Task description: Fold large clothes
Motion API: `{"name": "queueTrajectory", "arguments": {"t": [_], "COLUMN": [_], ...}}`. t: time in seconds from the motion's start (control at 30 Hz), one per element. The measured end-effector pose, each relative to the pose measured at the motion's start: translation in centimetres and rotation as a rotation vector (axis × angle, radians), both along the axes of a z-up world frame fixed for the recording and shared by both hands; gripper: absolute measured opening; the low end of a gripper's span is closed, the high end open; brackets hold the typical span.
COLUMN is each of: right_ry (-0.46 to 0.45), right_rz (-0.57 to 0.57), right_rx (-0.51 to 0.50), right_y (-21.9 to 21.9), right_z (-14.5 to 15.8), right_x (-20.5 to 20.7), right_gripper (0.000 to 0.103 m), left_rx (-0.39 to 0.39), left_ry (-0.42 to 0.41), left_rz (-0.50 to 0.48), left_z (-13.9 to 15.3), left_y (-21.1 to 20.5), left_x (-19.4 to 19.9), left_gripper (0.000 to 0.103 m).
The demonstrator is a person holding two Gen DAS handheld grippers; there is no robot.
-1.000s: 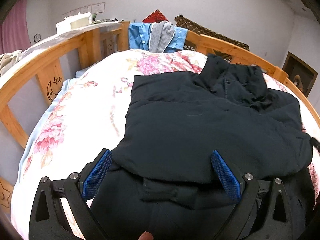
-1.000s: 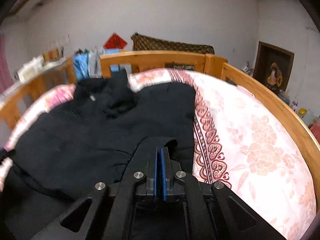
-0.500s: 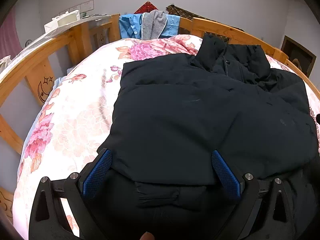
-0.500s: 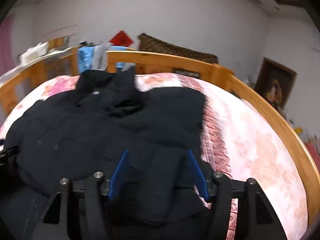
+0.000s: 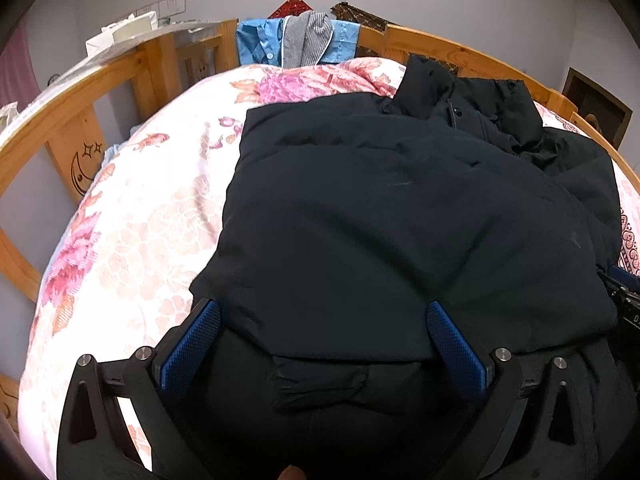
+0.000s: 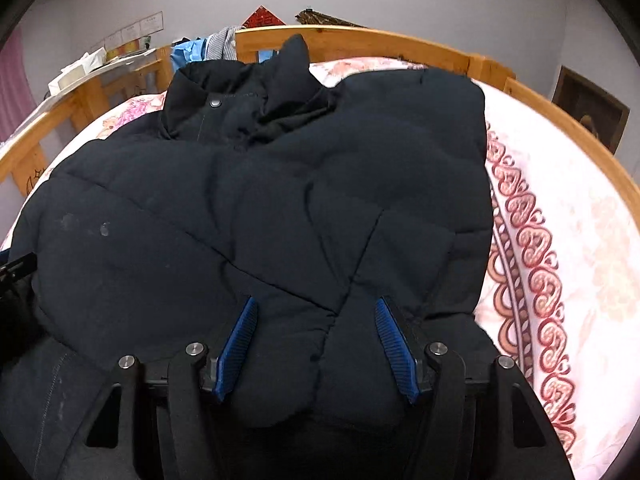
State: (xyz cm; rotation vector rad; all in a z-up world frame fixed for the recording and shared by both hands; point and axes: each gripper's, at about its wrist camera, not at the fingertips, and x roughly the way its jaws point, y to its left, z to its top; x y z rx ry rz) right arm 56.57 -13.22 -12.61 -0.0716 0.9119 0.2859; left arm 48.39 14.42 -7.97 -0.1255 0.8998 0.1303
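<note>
A large dark navy padded jacket lies spread on the bed, collar at the far end, both sleeves folded across its front; it also fills the right wrist view. My left gripper is open, its blue pads straddling the near end of the left folded sleeve, touching nothing I can see. My right gripper is open over the cuff end of the right sleeve, which lies between the pads.
The bed has a floral quilt and a wooden rail around it. Blue and grey clothes hang on the far rail. Patterned quilt shows right of the jacket. A framed picture leans at the right.
My right gripper was shut on the sleeve; it opened and let the sleeve lie on the jacket. Both grippers moved forward over the jacket.
</note>
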Motion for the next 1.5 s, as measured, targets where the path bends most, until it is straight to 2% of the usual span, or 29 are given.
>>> {"name": "queueTrajectory", "arguments": {"t": [0.5,0.6,0.67,0.77,0.93,1.1,1.3,1.5], "right_ry": [-0.077,-0.071,-0.04,0.001,-0.007,-0.037,-0.053,-0.119], "right_rz": [0.006,-0.012,-0.036,-0.096,-0.131,-0.083,-0.052,-0.007], "right_rx": [-0.119,-0.116,-0.052,0.093,0.172,0.152,0.174,0.145], "right_y": [1.5,1.3,0.1,-2.7,-4.6,-4.1,-3.0,-1.9], "right_z": [-1.9,-1.7,-1.3,0.0,2.5,5.1,7.5,9.9], "right_x": [-1.6,-1.4,-1.1,-1.2,-2.7,-5.1,-7.6,-10.2], "right_gripper": [0.065,0.073,0.08,0.081,0.083,0.09,0.098,0.103], "left_rx": [-0.044,-0.033,-0.009,0.017,0.046,0.034,0.097,0.105], "left_ry": [0.045,0.042,0.046,0.036,-0.046,-0.093,-0.15,-0.19], "left_rz": [-0.004,0.005,0.022,0.023,0.015,0.008,-0.028,-0.053], "left_z": [-1.5,-1.0,-0.1,1.4,4.5,7.4,10.6,12.1], "left_y": [0.4,0.3,0.2,0.1,-0.1,-0.9,-2.7,-3.9], "left_x": [0.4,0.2,0.1,-0.5,-2.7,-5.2,-7.7,-9.7], "left_gripper": [0.102,0.102,0.102,0.102,0.102,0.102,0.102,0.102]}}
